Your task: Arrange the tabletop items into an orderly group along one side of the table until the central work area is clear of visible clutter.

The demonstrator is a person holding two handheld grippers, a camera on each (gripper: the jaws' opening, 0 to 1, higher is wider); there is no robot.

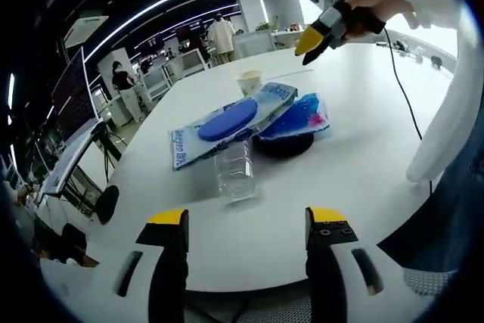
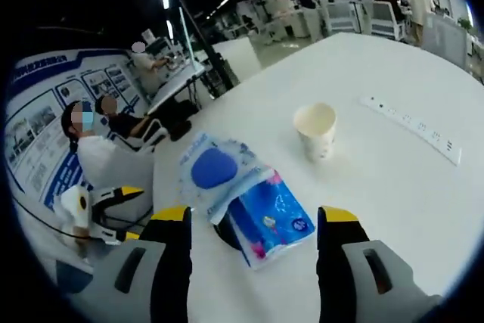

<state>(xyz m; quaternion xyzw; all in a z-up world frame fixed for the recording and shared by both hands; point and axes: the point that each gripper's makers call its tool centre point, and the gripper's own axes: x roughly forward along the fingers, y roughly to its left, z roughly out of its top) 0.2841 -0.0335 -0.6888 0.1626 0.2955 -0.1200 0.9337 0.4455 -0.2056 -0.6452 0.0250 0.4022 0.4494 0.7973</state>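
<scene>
Left gripper view, left to right. Our left gripper [image 1: 246, 221] hangs over the table's [image 1: 363, 111] near edge, jaws wide apart and holding nothing. Just beyond them stands a clear glass [image 1: 237, 172]. Behind it the wipes pack [image 1: 231, 122] — pale, with a blue oval lid — leans tilted on the glass and on a black disc [image 1: 283, 147]; a blue tissue pack [image 1: 306, 116] lies on that disc. Further back stands a paper cup [image 1: 249, 81]. At upper right our right gripper [image 1: 314, 41] is held above the table; we cannot tell from here how far it is open, though its own view settles that below.

Right gripper view, left to right. The left gripper [image 2: 113, 198] shows small past the table's [image 2: 393, 187] left edge. Our right gripper [image 2: 253, 225] has its jaws wide apart, empty, framing the wipes pack [image 2: 214, 168] and tissue pack [image 2: 271, 221], with the disc [image 2: 224, 234] peeking beneath. The paper cup [image 2: 315, 130] stands apart, mid-table; a power strip [image 2: 412, 128] lies toward the right edge.

Progress, as we judge it: little is done. The items sit heaped near the table's middle, none lined along a side — all remain to be moved.

Unclear: the disc is mostly covered, so its nature is uncertain; pack lettering is illegible; the glass's base is hard to trace.
</scene>
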